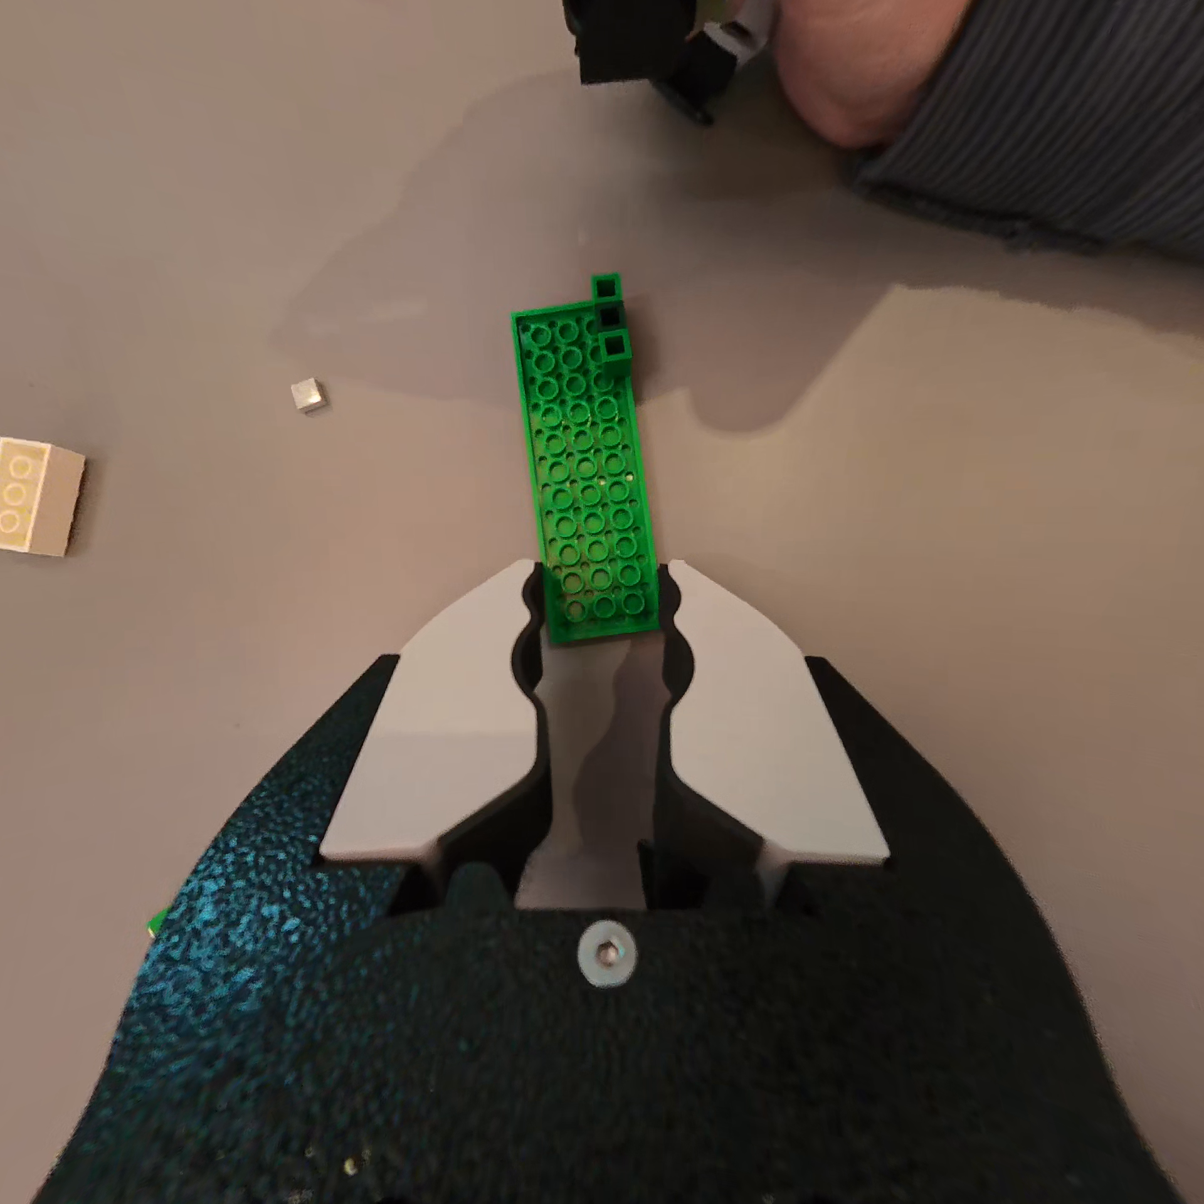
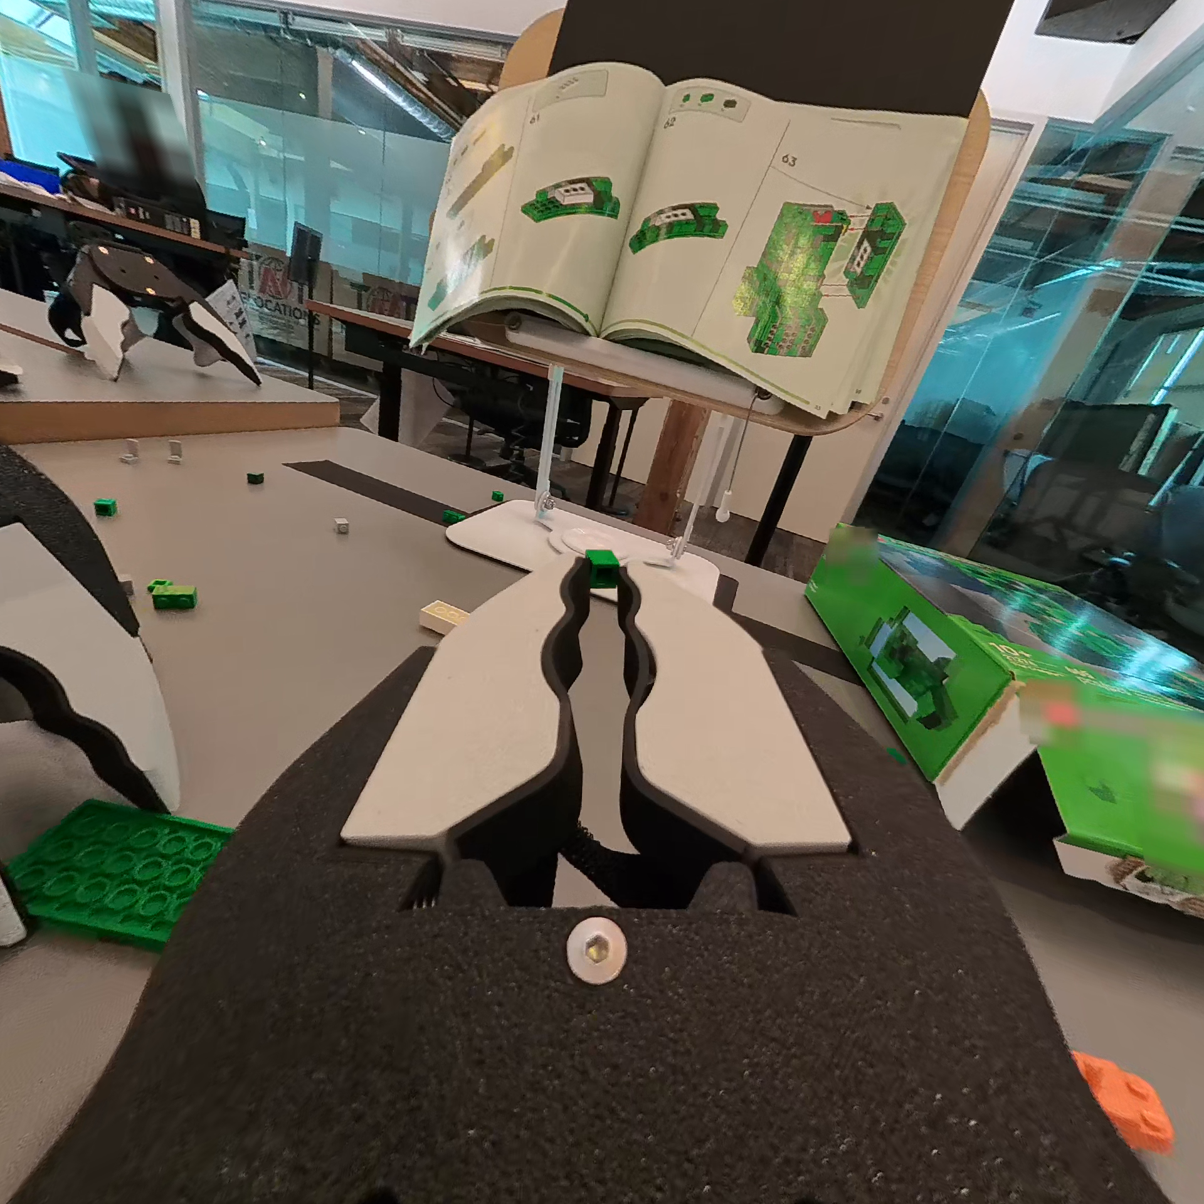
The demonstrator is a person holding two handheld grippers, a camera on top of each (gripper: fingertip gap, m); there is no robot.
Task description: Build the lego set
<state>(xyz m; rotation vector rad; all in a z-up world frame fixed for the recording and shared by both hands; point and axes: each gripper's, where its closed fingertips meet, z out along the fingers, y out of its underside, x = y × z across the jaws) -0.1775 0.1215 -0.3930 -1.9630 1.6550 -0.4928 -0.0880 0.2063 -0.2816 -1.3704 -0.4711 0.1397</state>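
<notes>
In the left wrist view my left gripper (image 1: 601, 589) is shut on the near end of a long green plate (image 1: 582, 469), underside up, lying along the grey table. Small green bricks (image 1: 611, 329) sit at the plate's far right corner. In the right wrist view my right gripper (image 2: 601, 576) is shut on a small green brick (image 2: 601, 568), held above the table before the book stand. The green plate (image 2: 117, 873) shows at lower left there, with the left gripper's fingers (image 2: 85, 684) over it.
An open instruction booklet (image 2: 664, 215) rests on a white stand (image 2: 573, 541). A green set box (image 2: 1016, 684) lies right. Loose green bricks (image 2: 172, 594), a cream brick (image 1: 39, 498), a small grey piece (image 1: 309, 395) and an orange piece (image 2: 1124, 1107) lie about. A sleeve (image 1: 1055, 130) is at upper right. My right fingertips sit around 15 centimetres from my left ones. The small grey piece (image 1: 309, 395) lies around 9 centimetres away from my left fingertips.
</notes>
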